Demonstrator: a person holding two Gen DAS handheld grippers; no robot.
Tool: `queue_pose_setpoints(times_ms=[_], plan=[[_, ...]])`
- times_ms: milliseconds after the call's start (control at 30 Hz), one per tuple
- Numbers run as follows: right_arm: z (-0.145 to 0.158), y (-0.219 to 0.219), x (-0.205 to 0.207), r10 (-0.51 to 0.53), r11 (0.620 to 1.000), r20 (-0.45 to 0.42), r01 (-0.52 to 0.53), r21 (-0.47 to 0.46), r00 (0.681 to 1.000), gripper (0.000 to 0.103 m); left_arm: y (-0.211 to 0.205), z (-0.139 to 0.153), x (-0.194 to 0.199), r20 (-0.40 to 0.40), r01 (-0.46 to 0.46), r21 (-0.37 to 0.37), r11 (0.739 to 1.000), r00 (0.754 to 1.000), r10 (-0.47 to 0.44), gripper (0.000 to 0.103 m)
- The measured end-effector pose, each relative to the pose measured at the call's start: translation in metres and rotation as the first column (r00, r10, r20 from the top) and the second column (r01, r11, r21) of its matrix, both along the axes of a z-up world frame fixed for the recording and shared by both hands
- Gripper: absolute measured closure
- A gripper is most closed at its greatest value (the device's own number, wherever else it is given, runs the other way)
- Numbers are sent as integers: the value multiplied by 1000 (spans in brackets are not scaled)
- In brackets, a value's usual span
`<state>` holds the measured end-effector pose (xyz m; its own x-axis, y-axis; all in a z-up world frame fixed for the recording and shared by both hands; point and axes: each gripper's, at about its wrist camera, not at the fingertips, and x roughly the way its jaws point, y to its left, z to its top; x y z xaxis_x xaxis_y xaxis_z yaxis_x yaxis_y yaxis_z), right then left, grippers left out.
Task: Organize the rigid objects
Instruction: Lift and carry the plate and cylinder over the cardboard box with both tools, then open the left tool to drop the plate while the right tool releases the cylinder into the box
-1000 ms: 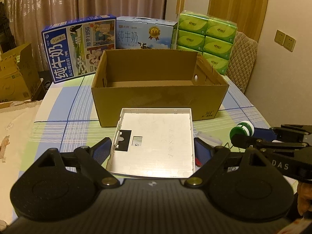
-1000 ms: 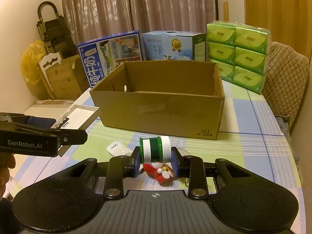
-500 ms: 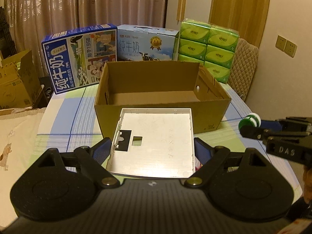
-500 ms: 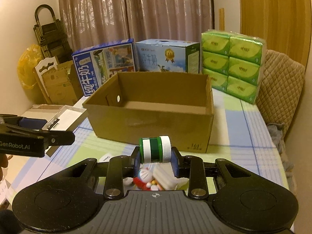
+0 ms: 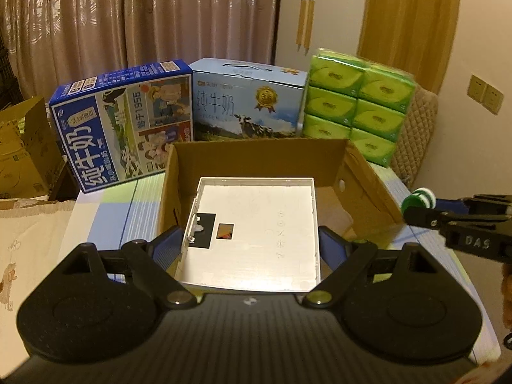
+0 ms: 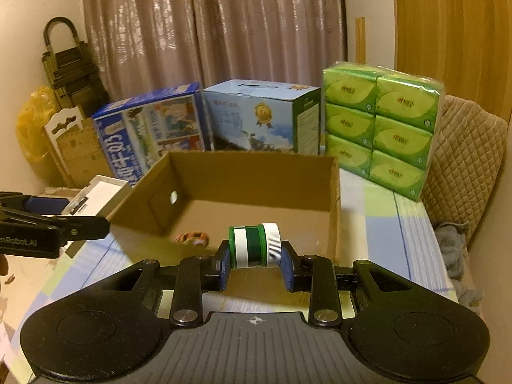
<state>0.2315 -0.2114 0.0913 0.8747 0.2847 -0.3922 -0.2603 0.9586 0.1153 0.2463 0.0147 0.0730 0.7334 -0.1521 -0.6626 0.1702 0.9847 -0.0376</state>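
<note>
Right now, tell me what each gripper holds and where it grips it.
The left gripper holds the white tray by its two side edges. The right gripper clamps the green-and-white bottle lying sideways, gripped end to end.

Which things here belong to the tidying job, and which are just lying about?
Job: tray in left claw; jar in right claw; open carton.
Lying about: milk boxes, tissue packs, chair, ladder.

A: What differs from a second ago?
B: The white tray (image 5: pixel 252 230) now hangs over the cardboard box (image 5: pixel 361 172), no longer nearer than it.
A: And the green jar (image 6: pixel 254 245)?
B: Higher, above the box's near wall.
</note>
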Motion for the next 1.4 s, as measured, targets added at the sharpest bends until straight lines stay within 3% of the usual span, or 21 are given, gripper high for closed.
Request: queue_pose_setpoints(times_ms=[233, 567, 1000, 1267, 1400], plan=[[7, -5, 45, -26, 999, -41, 27, 29, 999, 75, -2, -13, 42, -38, -18, -1, 1000, 999, 18, 17], [-2, -6, 82, -37, 997, -98, 43, 66, 995, 75, -18, -31, 68, -63, 13, 20, 1000, 998, -11, 17], [-15, -6, 97, -48, 996, -116, 55, 65, 992, 75, -25, -49, 87, -86, 17, 27, 999, 996, -15, 16], [-16, -6, 101, -52, 996, -118, 60, 69, 992, 75, -22, -53, 99, -83, 1, -10, 1000, 997, -2, 16], [-15, -6, 100, -50, 996, -113, 58, 69, 992, 75, -18, -53, 100, -73, -24, 16, 1000, 997, 25, 15]])
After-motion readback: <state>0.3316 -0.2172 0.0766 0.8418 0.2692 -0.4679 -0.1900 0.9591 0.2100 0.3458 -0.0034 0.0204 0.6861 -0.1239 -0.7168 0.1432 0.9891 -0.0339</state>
